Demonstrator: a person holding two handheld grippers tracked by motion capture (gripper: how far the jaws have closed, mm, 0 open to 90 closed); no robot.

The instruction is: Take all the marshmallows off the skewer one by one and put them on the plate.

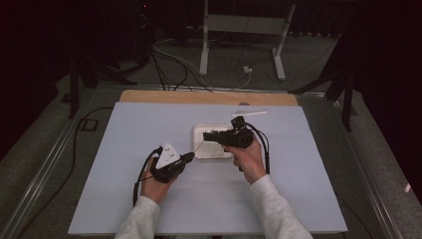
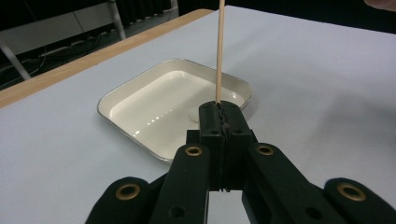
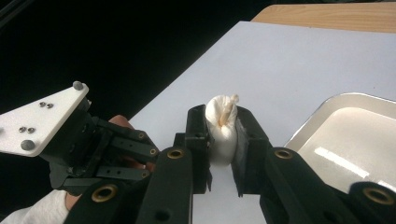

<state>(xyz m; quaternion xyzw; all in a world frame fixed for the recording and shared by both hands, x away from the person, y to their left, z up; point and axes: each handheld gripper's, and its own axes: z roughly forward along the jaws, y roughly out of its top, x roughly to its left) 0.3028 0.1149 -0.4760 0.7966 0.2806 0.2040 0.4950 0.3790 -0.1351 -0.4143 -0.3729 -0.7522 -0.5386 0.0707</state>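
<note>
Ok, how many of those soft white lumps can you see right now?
2. One white lump is clamped in the right tongs. The other lump lies in the tray, partly behind the left tongs. More could be hidden there.

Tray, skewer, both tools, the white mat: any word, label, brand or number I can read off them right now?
None. The tray, the wooden skewer in the left tool, the white dumpling in the right tool, the grey plate and the mat carry no print; the plate bears only screw heads.
</note>
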